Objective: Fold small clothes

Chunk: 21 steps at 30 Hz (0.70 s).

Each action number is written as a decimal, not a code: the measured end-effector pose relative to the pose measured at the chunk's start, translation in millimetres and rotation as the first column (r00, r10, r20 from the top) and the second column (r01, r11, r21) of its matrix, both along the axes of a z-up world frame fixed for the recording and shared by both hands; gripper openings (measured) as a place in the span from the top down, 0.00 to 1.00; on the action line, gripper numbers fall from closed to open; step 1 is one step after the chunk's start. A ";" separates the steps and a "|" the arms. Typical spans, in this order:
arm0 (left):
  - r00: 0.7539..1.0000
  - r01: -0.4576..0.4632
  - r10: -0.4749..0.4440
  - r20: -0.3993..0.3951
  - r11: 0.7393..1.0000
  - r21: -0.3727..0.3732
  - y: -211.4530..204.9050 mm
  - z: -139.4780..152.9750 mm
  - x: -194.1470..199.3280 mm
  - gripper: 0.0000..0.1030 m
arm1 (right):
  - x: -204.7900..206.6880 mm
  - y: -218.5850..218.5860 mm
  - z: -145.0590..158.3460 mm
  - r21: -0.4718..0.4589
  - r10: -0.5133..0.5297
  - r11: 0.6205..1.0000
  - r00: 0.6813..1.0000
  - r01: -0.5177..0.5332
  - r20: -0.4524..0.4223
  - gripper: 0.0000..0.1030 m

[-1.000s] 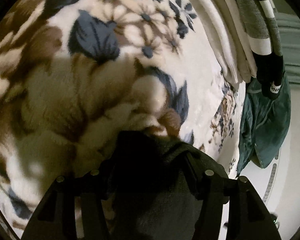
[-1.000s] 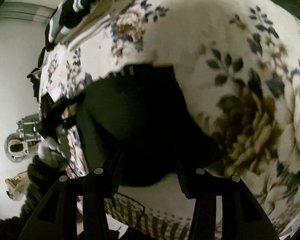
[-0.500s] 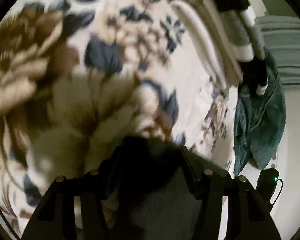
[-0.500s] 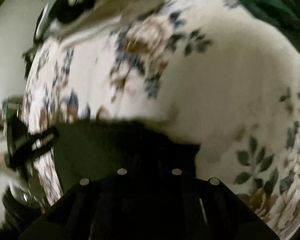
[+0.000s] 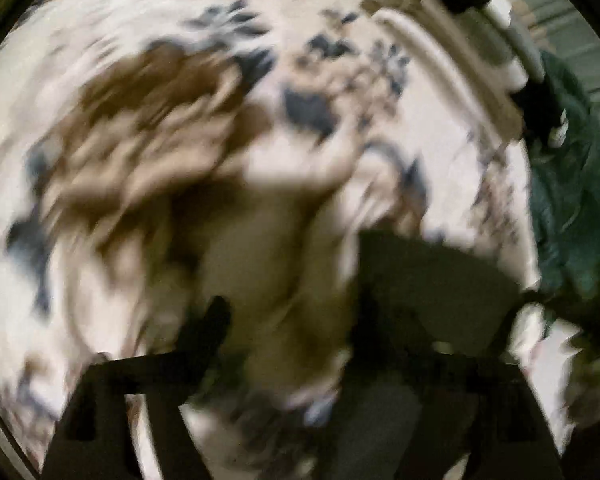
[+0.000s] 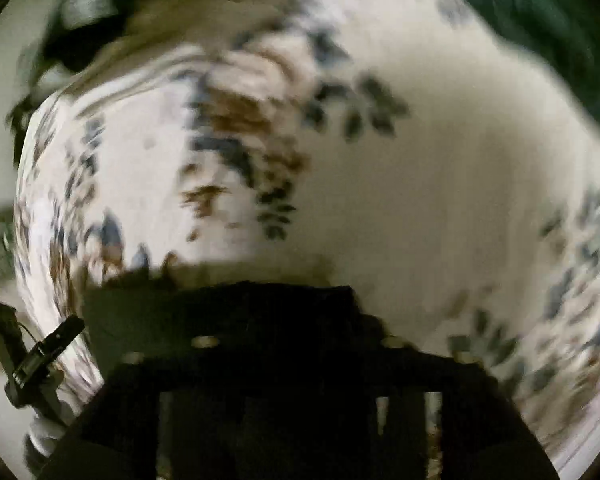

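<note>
Both views are smeared by motion. A dark small garment (image 5: 432, 280) lies on the floral blanket (image 5: 148, 128), against the right finger of my left gripper (image 5: 296, 316). Its jaws are opening and only blanket shows between them. In the right wrist view the same dark garment (image 6: 220, 304) lies flat under my right gripper (image 6: 276, 312). Those jaws are opening too, with the garment between them, and the fingertips are lost against the dark cloth. At that view's left edge I see the other gripper (image 6: 32, 356).
Folded cream clothes (image 5: 440, 60) and a black-and-white striped piece (image 5: 512, 52) lie at the blanket's far right. A dark green garment (image 5: 572, 200) hangs over the bed's right edge, and green cloth (image 6: 540, 8) fills the right wrist view's top right.
My left gripper let go of the dark garment, spread its jaws and shifted left, so the garment now sits to its right. My right gripper narrowed, then widened again over the garment.
</note>
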<state>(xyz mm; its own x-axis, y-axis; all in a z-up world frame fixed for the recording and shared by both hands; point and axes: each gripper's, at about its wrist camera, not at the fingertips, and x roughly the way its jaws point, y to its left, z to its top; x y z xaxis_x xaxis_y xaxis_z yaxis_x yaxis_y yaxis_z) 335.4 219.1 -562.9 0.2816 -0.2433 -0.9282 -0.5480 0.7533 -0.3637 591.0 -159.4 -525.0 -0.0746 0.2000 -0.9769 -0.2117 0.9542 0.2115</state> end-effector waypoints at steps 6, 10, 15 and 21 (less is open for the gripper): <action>0.998 -0.046 0.046 -0.037 0.999 -0.008 -27.1 -14.3 -28.3 0.17 | -13.1 107.6 50.3 0.046 0.272 0.960 0.960 -0.275 0.064 0.47; 0.999 -0.047 0.047 -0.022 0.999 0.011 -31.1 -13.4 -19.9 0.17 | -26.1 216.1 25.0 0.130 0.483 0.870 0.875 -0.476 -0.034 0.47; 0.999 -0.050 0.050 -0.010 0.999 -0.010 -28.5 -15.4 -26.4 0.17 | -56.8 320.2 -49.8 0.047 0.676 0.728 0.706 -0.684 -0.213 0.52; 0.999 -0.046 0.046 0.002 0.998 -0.041 -25.0 -19.3 -37.4 0.17 | -53.8 331.4 -65.7 0.008 0.613 0.778 0.756 -0.628 -0.230 0.96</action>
<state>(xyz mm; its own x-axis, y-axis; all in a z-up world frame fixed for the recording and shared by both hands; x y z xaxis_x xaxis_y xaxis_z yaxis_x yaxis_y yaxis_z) 298.0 194.1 -582.2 0.2957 -0.2677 -0.9170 -0.5804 0.7121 -0.3950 537.1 172.0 -590.7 -0.3616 -0.0250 -0.9320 -0.7208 0.6416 0.2624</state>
